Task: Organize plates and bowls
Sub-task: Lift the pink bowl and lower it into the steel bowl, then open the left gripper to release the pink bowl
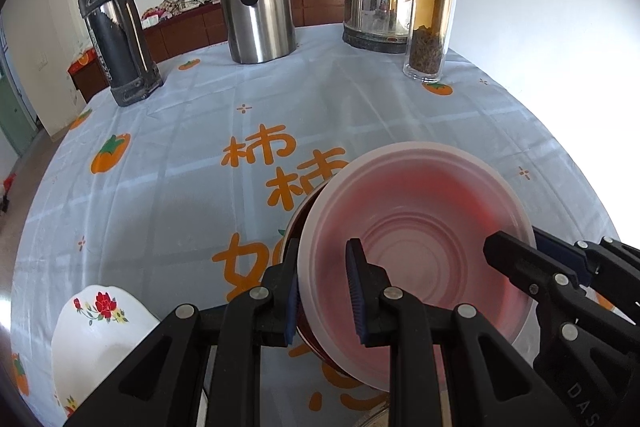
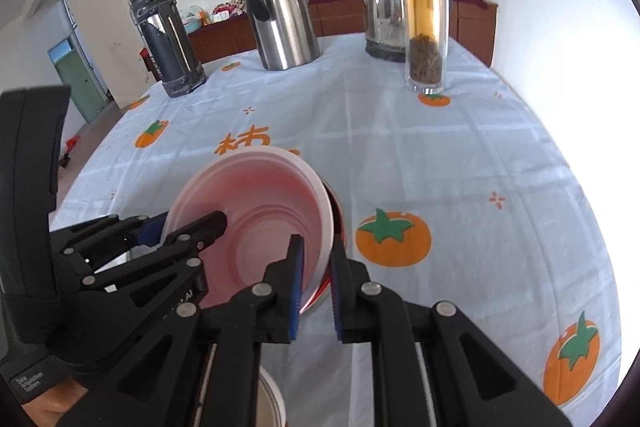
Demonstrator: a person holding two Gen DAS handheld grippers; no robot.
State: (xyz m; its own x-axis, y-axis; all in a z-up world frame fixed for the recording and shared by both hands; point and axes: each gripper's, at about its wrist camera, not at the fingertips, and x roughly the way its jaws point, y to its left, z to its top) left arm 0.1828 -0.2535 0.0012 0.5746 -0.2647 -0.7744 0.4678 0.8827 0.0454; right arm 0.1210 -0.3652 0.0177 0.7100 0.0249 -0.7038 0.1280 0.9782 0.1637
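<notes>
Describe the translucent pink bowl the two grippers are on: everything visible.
The pink bowl is translucent plastic, frosted, with a pale rim and ringed steps toward its base. It sits tilted inside a dark red bowl, whose edge shows beside it. The left gripper straddles its rim on one side, the right gripper on the opposite side, one finger inside, one outside. It looks empty.

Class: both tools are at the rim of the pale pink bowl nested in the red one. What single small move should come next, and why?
Probably lower the pink bowl until it seats level. It sits tilted inside the red bowl, its rim between the fingers of the left tool and right tool, which look slightly apart, so grip is uncertain. Releasing it tilted might let it shift.
</notes>
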